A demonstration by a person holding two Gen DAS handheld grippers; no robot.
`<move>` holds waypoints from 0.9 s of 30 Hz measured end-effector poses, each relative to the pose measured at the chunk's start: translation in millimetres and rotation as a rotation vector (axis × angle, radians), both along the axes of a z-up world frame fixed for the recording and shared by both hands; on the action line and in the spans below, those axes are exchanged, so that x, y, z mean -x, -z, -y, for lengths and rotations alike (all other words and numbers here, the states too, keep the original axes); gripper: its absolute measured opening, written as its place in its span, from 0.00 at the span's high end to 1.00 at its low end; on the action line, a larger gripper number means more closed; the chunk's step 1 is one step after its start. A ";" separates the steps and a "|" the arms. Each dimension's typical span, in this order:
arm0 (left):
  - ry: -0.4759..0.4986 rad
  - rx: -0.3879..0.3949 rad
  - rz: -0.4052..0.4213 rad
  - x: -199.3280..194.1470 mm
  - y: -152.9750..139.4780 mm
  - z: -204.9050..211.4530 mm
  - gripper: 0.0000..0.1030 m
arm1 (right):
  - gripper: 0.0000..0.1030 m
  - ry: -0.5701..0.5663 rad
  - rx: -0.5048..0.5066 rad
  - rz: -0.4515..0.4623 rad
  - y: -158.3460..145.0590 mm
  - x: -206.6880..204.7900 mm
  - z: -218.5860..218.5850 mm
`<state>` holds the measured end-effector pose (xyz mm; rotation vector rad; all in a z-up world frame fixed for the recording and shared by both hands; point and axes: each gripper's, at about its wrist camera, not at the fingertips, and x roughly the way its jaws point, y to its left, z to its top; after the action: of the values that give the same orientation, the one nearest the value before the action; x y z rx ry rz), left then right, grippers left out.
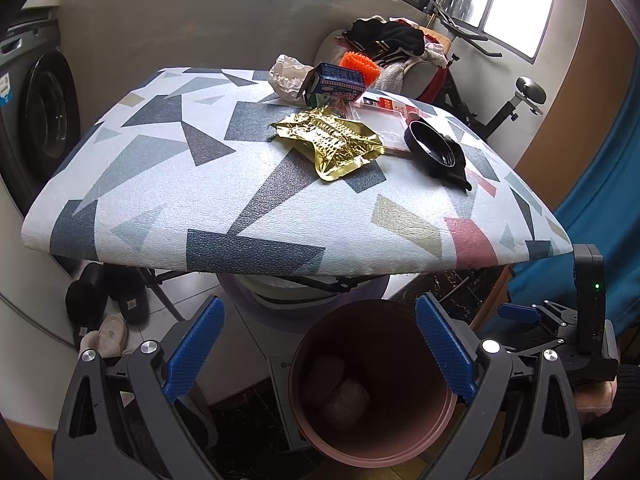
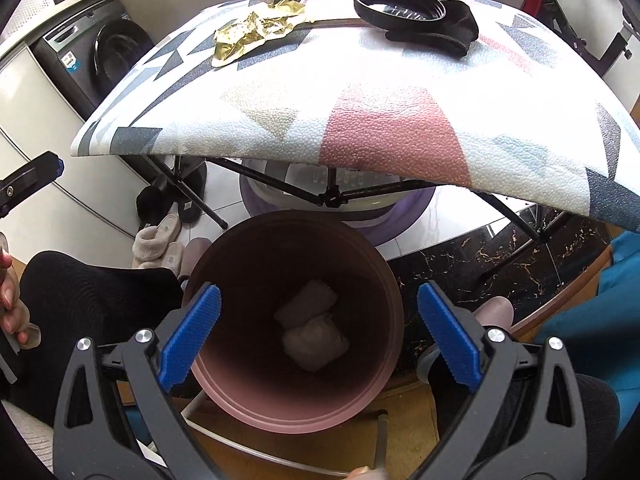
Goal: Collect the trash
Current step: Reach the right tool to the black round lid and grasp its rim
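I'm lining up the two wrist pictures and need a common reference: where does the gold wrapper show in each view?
Left wrist: gold wrapper lies near the middle of the table, left of the black lid.
Right wrist: gold wrapper lies at upper left, on the table's far part, left of the black lid.
Shared landmark: the pink bin, low and central in both views, with white wads inside.

Pink bin (image 2: 296,360) mouth unobstructed below; table edge (image 2: 360,148) overhangs its far rim.
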<state>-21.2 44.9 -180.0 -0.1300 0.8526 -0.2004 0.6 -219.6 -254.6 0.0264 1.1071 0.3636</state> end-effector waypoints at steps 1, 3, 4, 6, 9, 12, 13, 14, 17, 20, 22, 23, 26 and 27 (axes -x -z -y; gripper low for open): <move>0.000 0.000 -0.001 0.2 0.4 -1.1 0.09 | 0.06 0.003 -0.004 0.003 -0.6 0.1 1.2; -0.002 -0.001 -0.003 -0.4 0.3 -0.2 0.09 | 0.06 0.015 -0.009 0.012 -2.1 -1.0 3.6; -0.004 -0.002 -0.006 -0.6 0.6 -0.7 0.09 | 0.06 0.022 -0.014 0.017 -3.2 -1.7 5.0; -0.007 0.001 -0.011 -1.8 0.9 -1.7 0.09 | 0.05 0.039 -0.035 0.036 -6.6 -2.5 9.2; -0.014 0.003 -0.011 -3.9 -1.6 -1.6 0.09 | 0.05 0.056 -0.041 0.066 -12.0 -5.9 14.0; -0.024 0.009 -0.005 -7.6 -5.1 -4.2 0.09 | 0.05 0.062 -0.022 0.095 -17.5 -12.0 17.3; -0.028 0.012 -0.004 -9.3 -6.5 -4.9 0.09 | 0.05 0.063 -0.016 0.104 -19.6 -14.4 18.4; -0.030 0.017 -0.001 -10.9 -7.5 -7.0 0.09 | 0.05 0.064 -0.013 0.112 -21.8 -17.4 19.9; -0.034 0.013 0.002 -15.8 -10.5 -9.2 0.09 | 0.05 0.073 0.007 0.135 -27.4 -27.6 25.0; -0.039 0.005 0.005 -22.6 -11.5 -11.7 0.09 | 0.05 0.075 0.021 0.143 -31.9 -42.2 27.9; -0.042 0.004 0.003 -27.5 -10.9 -13.4 0.09 | 0.05 0.077 0.023 0.149 -35.2 -54.0 29.6; -0.043 0.005 0.003 -30.6 -10.7 -14.3 0.09 | 0.05 0.078 0.020 0.150 -36.5 -60.3 29.7; -0.045 0.013 0.007 -39.5 -10.7 -16.2 0.09 | 0.05 0.082 0.012 0.162 -42.3 -81.1 30.5; -0.046 0.015 0.008 -42.5 -10.7 -16.3 0.09 | 0.05 0.084 0.015 0.169 -44.5 -88.7 29.8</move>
<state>21.3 61.2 -169.4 -0.1629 0.8397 -0.1643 89.3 -249.4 -210.1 0.0287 0.9388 0.2771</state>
